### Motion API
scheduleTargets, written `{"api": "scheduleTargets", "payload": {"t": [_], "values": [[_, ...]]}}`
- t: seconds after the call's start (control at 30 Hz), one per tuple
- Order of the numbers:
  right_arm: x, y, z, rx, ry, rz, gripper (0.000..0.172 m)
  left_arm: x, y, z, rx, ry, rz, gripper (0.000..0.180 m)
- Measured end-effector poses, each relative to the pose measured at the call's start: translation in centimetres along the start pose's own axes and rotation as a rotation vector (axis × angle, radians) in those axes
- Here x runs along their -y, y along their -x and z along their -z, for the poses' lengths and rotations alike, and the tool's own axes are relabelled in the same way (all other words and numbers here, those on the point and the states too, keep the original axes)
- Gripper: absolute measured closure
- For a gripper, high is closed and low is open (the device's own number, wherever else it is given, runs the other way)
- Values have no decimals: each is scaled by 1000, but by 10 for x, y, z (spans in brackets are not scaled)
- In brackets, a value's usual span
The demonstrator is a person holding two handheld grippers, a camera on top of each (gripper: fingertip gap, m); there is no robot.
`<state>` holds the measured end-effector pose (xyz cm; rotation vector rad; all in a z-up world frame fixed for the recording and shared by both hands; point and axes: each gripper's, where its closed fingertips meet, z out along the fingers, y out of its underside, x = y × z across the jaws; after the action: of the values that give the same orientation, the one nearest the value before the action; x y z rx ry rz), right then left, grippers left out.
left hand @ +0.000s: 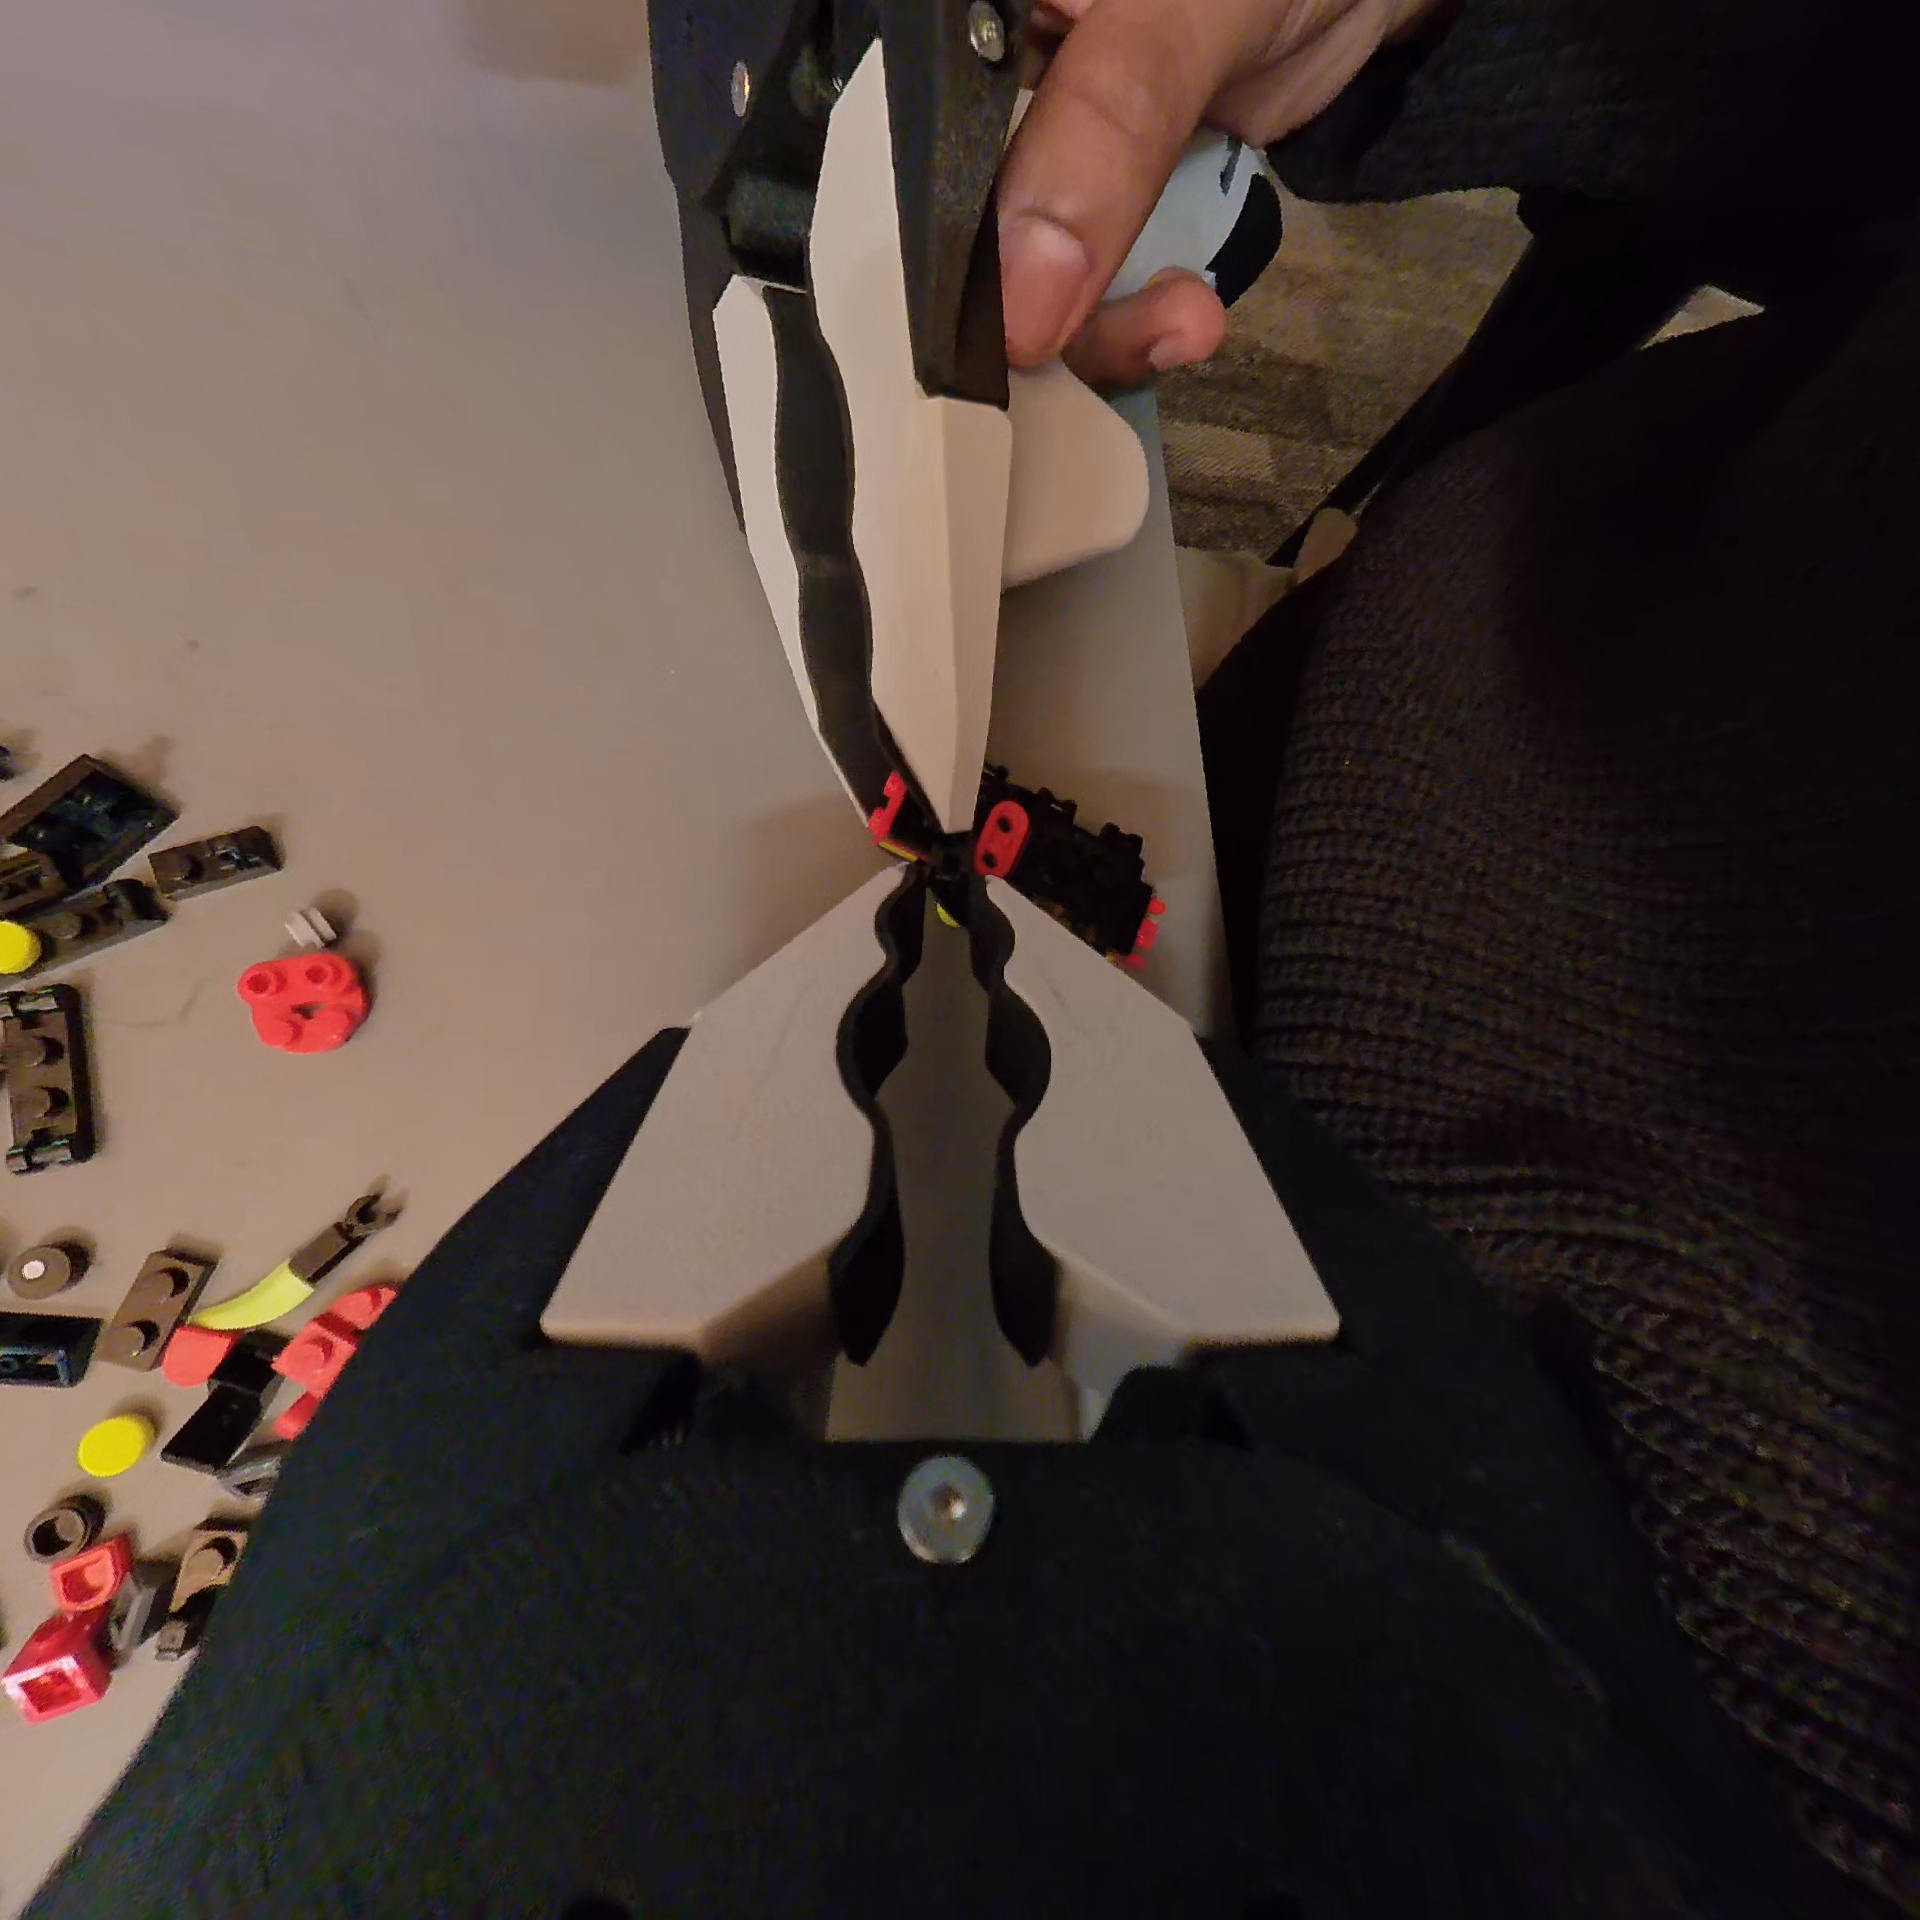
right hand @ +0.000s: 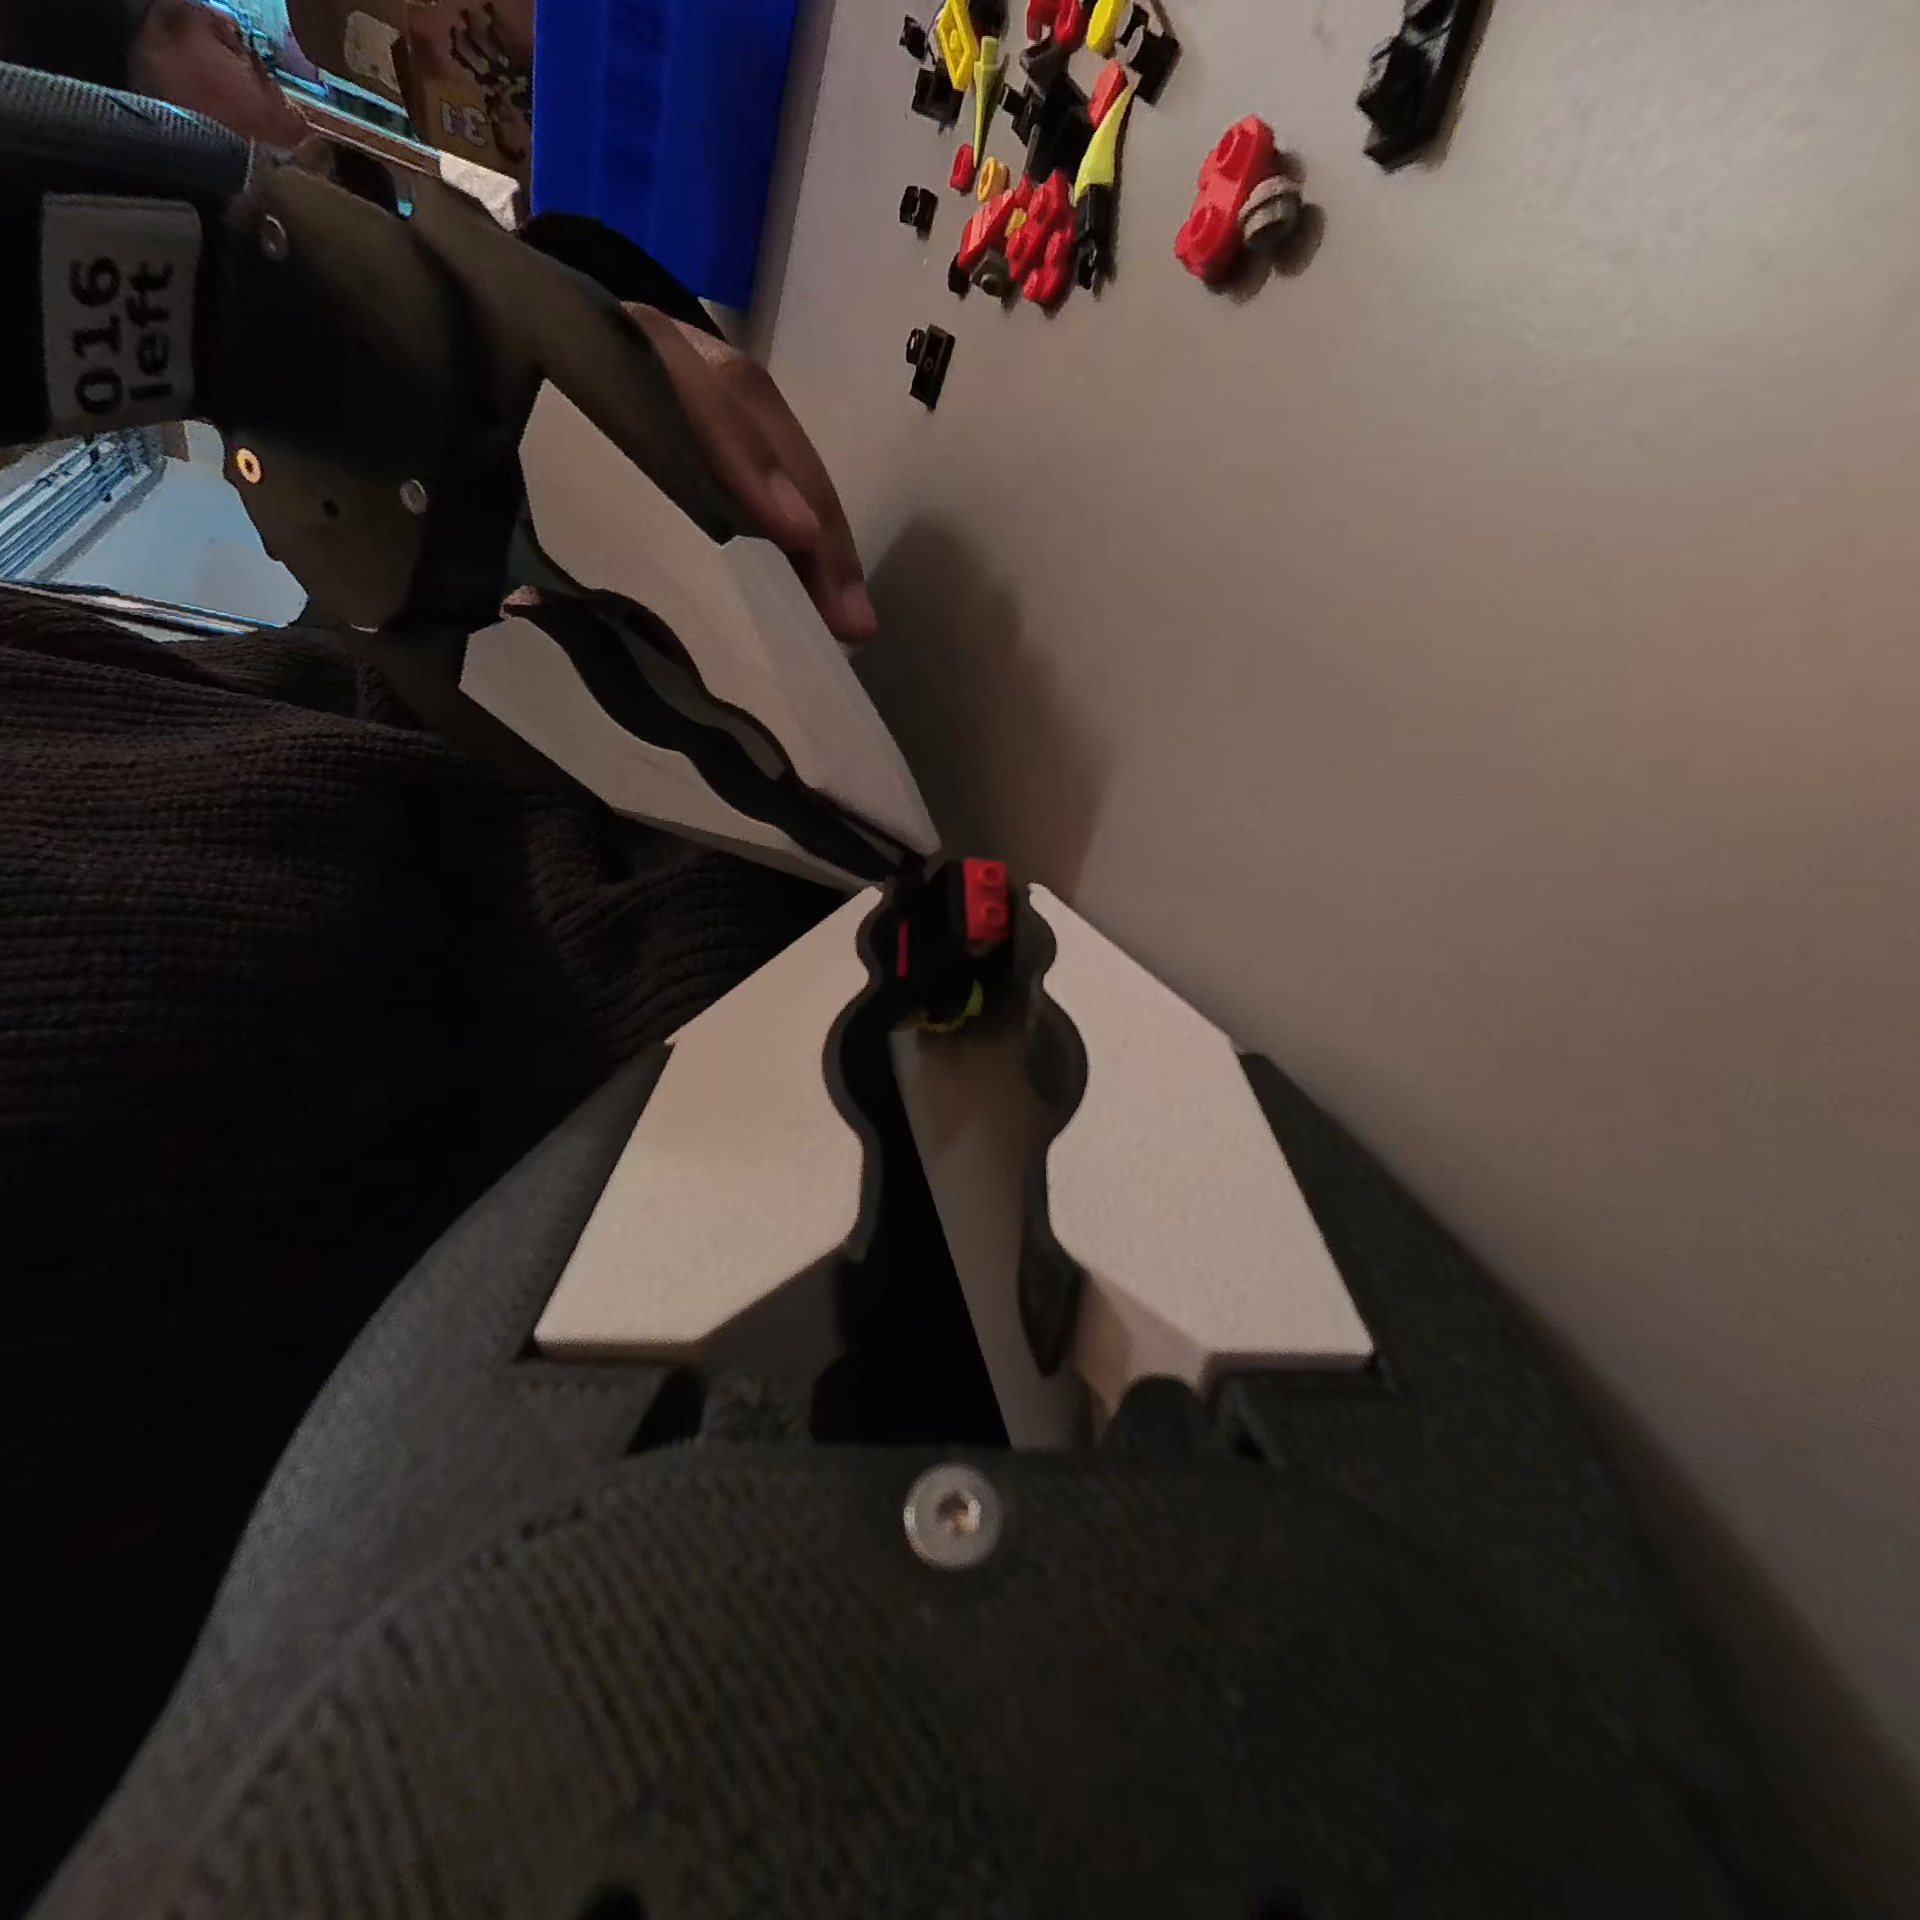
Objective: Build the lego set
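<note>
Both grippers meet at a small black brick assembly (left hand: 1070, 862) with red bits, held just above the table's near edge. My right gripper (right hand: 961, 935) is shut on the assembly (right hand: 940, 951). Its pads press on both sides, and a red two-stud brick (right hand: 985, 896) sits on top. In the left wrist view it comes down from above (left hand: 930, 816). My left gripper (left hand: 943, 888) is pinched shut on a small black part of the assembly beside a red two-hole plate (left hand: 1000, 836). In the right wrist view it comes in from the upper left (right hand: 914, 854).
Loose black, red and yellow bricks lie on the beige table (left hand: 416, 520), among them a red piece (left hand: 303, 1000) and a yellow round one (left hand: 116, 1444). The same pile (right hand: 1039, 156) shows far off in the right wrist view, with a blue box (right hand: 665, 125) beyond. A person's dark knitted sweater (left hand: 1558, 935) is close by. My left and right fingertips are right by each other.
</note>
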<state>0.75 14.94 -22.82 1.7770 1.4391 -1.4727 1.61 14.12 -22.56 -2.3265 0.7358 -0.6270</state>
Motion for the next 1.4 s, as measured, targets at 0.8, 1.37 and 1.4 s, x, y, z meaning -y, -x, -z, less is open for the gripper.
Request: {"api": "scheduleTargets", "payload": {"t": [0.8,1.37,1.4], "values": [[-8,3,-5,-11,47,46,154,-4,-9,-1,-17,17,-9,175],[-10,5,-6,-77,30,236,155,-4,-12,-1,10,-1,15,175],[-10,5,-6,-79,28,243,155,-4,-12,-1,10,-1,18,175]]}}
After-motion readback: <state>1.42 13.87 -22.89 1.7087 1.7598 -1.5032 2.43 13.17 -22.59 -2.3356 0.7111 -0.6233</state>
